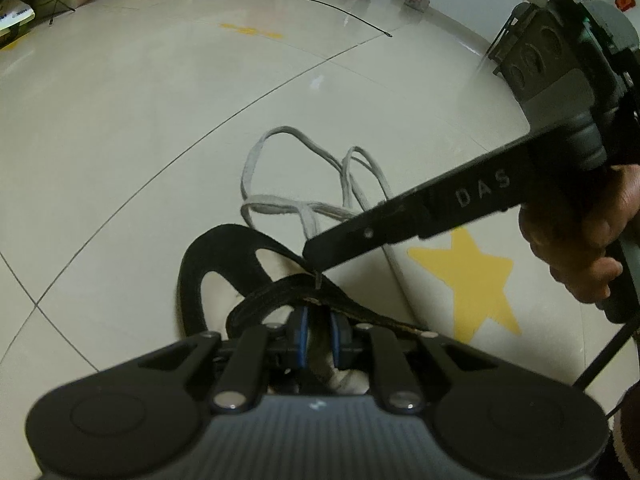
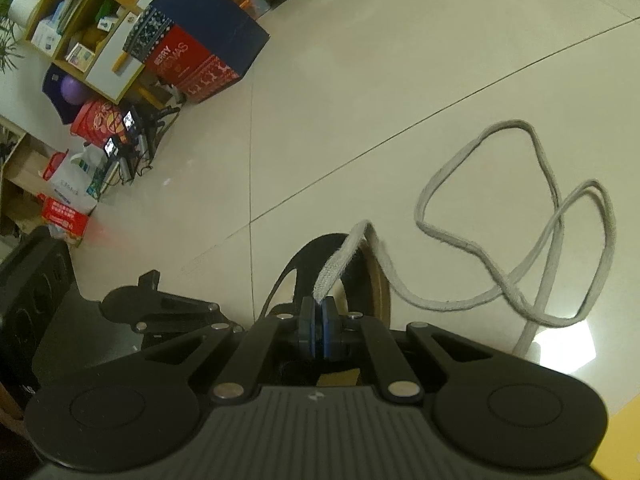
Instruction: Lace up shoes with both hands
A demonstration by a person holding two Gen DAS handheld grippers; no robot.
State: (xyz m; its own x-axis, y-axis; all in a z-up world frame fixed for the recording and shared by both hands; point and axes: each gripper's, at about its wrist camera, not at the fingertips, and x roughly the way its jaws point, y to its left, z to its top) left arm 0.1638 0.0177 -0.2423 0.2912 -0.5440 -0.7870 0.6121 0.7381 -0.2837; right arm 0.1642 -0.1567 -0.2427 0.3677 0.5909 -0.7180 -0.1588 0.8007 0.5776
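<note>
- The surface is a glossy pale tiled floor (image 1: pixel 160 128) with thin dark grout lines; a yellow star sticker (image 1: pixel 472 280) lies at about 3 o'clock of the shoe in the left wrist view.
- Along the far edge, at 11 o'clock in the right wrist view, stand wooden shelves (image 2: pixel 76 12) crammed with boxes, and in front of them a dark blue and red gift box (image 2: pixel 200 44) printed with Christmas lettering.
- A thin black cable (image 1: pixel 320 2) trails across the floor at 12 o'clock in the left view.
- The black low-cut shoe with a pale lining (image 1: pixel 208 272) sits on the floor directly below both grippers.
- The flat grey fabric shoelace (image 2: pixel 520 240) sprawls in loose loops on the tiles beyond the shoe, at 2 o'clock in the right view.
- The left gripper (image 1: pixel 318 334) points steeply down; its jaws are narrow and seem to pinch the shoe's black upper, though the contact is partly hidden.
- The right gripper (image 2: pixel 319 322) also tilts down, jaws closed on the lace end, which rises from between them.
- A hand (image 1: pixel 576 240) grips the right gripper's handle at 3 o'clock in the left view.
</note>
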